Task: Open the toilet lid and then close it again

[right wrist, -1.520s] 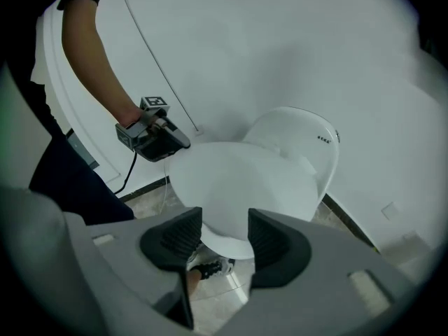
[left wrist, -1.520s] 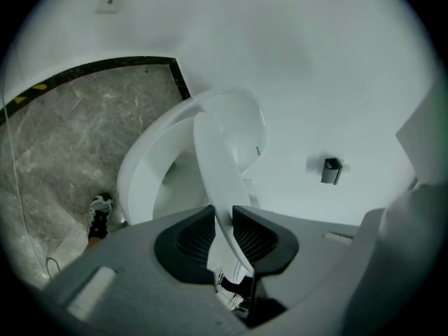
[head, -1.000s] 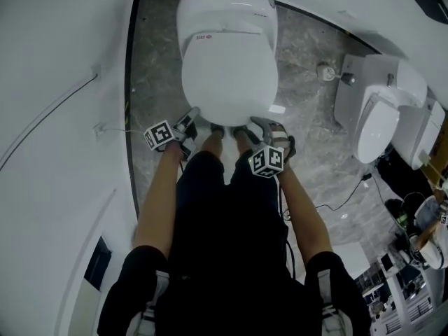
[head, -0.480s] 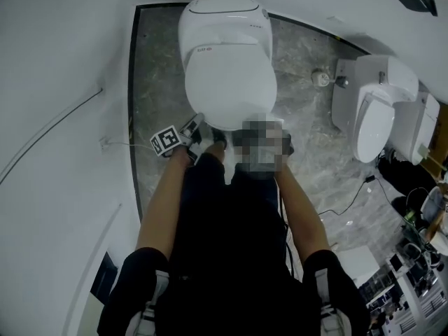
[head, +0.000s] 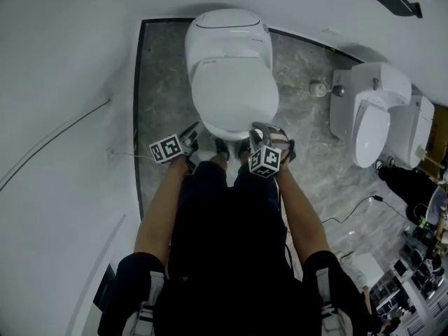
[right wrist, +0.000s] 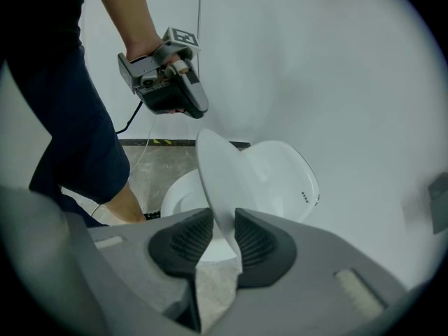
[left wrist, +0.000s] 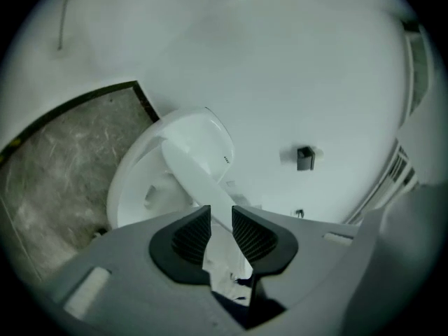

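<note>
Left gripper [head: 194, 129] and right gripper [head: 259, 127] both have their jaws clamped on the partly lifted toilet lid [head: 234, 93], right ones only just closed.

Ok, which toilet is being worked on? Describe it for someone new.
Start from the grey marble floor. The toilet stands at its far edge, directly ahead of the person's feet. Unlike the two toilets crowded together at the right, it stands alone, its lid partly raised.
</note>
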